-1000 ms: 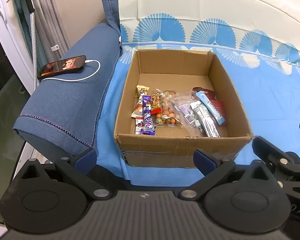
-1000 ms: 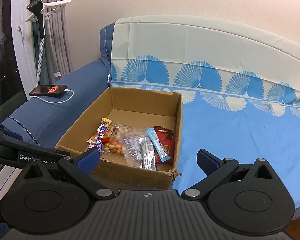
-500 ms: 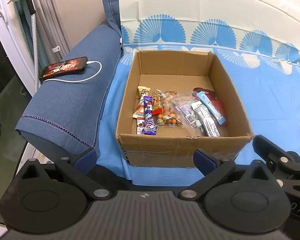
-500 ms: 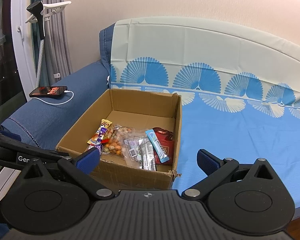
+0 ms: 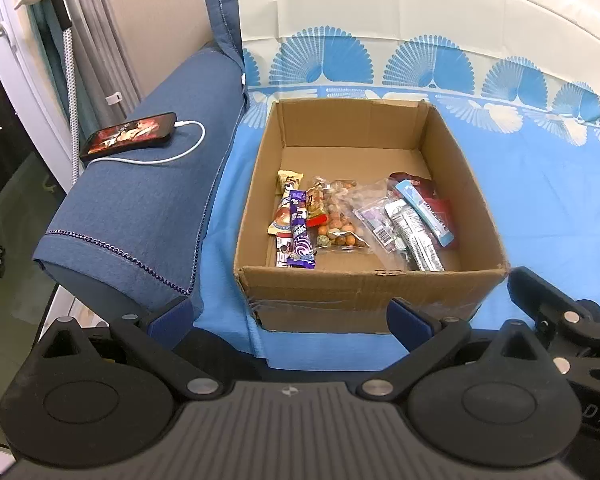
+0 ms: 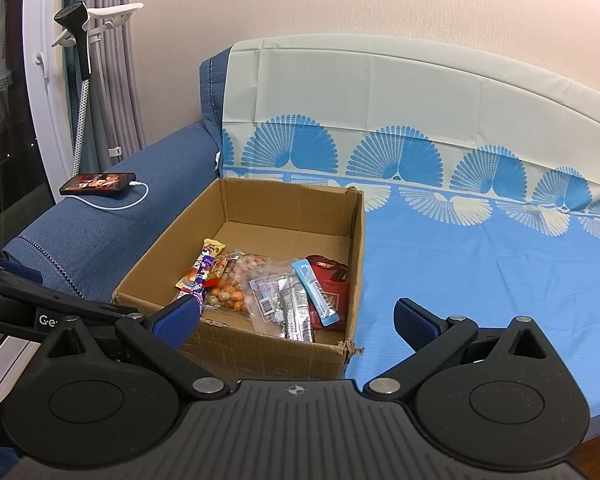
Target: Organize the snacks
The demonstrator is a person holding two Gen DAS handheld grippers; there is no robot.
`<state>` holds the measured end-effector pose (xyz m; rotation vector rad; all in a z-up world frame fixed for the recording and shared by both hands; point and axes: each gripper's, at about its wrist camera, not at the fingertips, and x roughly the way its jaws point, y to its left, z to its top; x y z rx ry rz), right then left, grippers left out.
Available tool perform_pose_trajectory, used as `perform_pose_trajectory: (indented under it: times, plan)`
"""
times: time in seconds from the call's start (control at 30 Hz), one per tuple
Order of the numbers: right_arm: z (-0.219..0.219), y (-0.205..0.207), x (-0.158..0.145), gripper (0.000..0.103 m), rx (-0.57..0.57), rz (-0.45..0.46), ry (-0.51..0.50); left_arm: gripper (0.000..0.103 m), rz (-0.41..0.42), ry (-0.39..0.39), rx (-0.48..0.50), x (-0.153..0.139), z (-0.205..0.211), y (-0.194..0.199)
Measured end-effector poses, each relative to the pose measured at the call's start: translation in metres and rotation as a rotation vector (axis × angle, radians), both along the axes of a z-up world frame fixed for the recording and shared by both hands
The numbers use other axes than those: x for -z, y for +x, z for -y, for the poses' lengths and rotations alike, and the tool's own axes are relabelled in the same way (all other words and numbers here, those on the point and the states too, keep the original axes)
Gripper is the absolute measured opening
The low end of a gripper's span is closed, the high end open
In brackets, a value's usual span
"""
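Note:
An open cardboard box (image 5: 364,292) (image 6: 352,248) stands on a blue sheet. Several snacks lie in its near half: a purple bar (image 5: 300,236) (image 6: 199,280), a clear bag of coloured nuts (image 5: 340,224) (image 6: 232,284), silver packets (image 5: 416,236) (image 6: 296,316), a light blue stick (image 5: 424,212) (image 6: 314,292) on a red packet (image 6: 328,270). My left gripper (image 5: 290,318) is open and empty, just in front of the box's near wall. My right gripper (image 6: 296,320) is open and empty, near the box's near right corner.
A blue sofa armrest (image 5: 140,200) lies left of the box, with a phone (image 5: 130,140) (image 6: 98,183) and white cable on it. The blue-patterned sheet (image 6: 480,272) spreads to the right. A garment steamer stand (image 6: 82,60) and curtains stand at far left.
Both views have shifted slightly, the box sitting a little lower in each frame. Nothing in the box has moved and both grippers stay open.

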<state>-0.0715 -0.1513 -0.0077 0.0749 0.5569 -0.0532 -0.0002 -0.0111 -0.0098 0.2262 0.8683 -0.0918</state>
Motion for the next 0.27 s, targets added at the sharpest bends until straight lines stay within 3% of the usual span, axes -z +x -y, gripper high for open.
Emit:
perform_pose_trajectory:
  times: [0.27]
  plan:
    - [-0.0003,0.0009,0.0005,0.103,-0.003,-0.002,0.005,0.103,-0.009,0.018,-0.014,0.0020,0.0007,0.0017]
